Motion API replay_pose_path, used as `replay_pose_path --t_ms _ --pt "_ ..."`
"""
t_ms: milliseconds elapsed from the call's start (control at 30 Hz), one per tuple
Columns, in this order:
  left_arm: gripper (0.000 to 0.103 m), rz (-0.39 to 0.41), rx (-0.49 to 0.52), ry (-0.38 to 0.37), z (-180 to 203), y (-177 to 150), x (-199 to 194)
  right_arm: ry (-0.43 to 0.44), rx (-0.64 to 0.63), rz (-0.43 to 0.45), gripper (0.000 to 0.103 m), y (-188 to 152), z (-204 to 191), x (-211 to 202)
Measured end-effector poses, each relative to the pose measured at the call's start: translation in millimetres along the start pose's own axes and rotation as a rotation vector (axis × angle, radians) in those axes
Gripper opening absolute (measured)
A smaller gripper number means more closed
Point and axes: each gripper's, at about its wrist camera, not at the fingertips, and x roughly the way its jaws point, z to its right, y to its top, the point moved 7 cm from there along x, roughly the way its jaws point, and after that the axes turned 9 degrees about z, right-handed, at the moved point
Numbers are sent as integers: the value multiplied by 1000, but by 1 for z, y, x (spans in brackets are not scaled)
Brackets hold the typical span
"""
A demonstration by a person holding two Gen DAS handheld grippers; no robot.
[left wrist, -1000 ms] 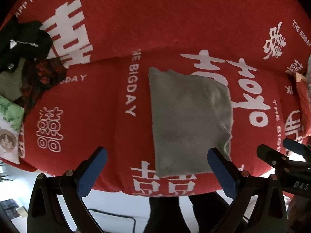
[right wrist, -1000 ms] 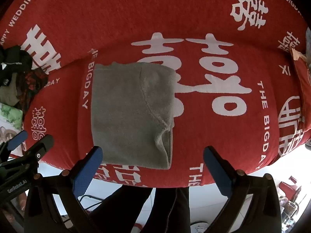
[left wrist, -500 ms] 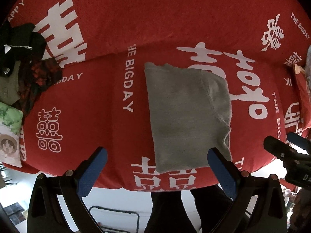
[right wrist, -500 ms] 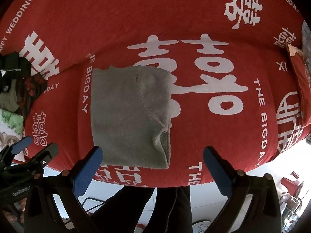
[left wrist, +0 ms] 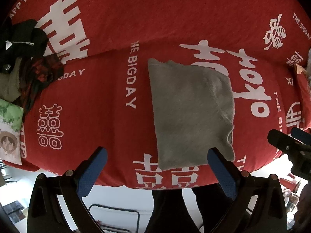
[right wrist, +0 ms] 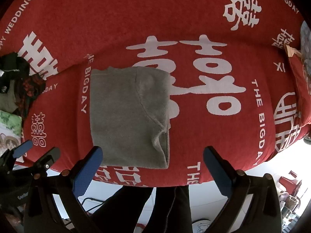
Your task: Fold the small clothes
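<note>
On the red bed cover with white lettering [right wrist: 213, 9], the soft grey fleece garment [right wrist: 126, 116] lies folded flat into a rectangle, toward ten o'clock of the right gripper [right wrist: 152, 155]. Both the right and the left gripper [left wrist: 157, 156] hover with fingers spread wide and empty, probably because the fold looks finished; a heap of dark clothes [left wrist: 25, 58] waits at nine o'clock.

The red bedspread [right wrist: 194, 15] carries white print: "THE BIGDAY", "WEDDING" (preceding word cut off), and large double-happiness characters. The left gripper [right wrist: 37, 151] body reads "GenRo", partly hidden.

open red blanket [left wrist: 97, 101], clothes pile [left wrist: 25, 62] far-left
</note>
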Motion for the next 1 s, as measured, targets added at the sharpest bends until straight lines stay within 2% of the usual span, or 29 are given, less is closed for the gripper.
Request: replay_pose_path --t_ms 433,1000 --pt "103 7 -27 36 -15 -7 -2 -8 -44 14 103 1 -13 -3" --pt "103 9 -30 23 -14 -6 0 -23 -59 23 103 2 -16 -2"
